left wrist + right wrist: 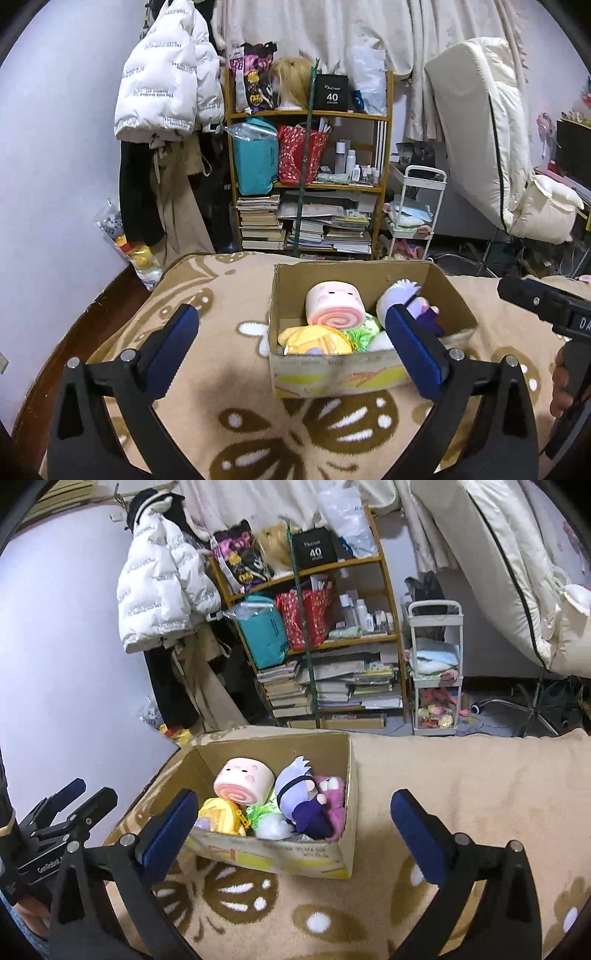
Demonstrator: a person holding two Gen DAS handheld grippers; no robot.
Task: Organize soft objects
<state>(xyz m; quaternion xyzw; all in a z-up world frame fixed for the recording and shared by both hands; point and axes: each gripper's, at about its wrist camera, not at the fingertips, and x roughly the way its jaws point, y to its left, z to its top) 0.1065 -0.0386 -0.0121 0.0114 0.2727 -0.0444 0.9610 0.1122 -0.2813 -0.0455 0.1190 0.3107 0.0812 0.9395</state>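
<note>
A cardboard box (365,373) is set on a beige blanket w/ brown floral pattern (229,373). Soft toys are packed inside: a pink swirl-roll plush (334,304) at the back, a yellow plush (314,339) at the front w/ a green item (364,328) beside it, and a white-haired doll in purple clothing (402,291) on the right side. In the right wrist view a pink plush (334,805) is seen pressed against the box's right wall.

Left gripper (291,343): jaws are held wide apart, nothing between the pads. The box is located ahead of it and offset toward its right finger, which overlaps the box's front right portion in the view; contact can't be confirmed.

Right gripper (291,825): jaws are spread wide, nothing clamped. The box is positioned ahead, toward its left finger, whose tip overlaps the box's near-left corner in the view. Bare blanket is seen under the right finger.

Both grippers are held on the near side of the box, clear of the toys.
</note>
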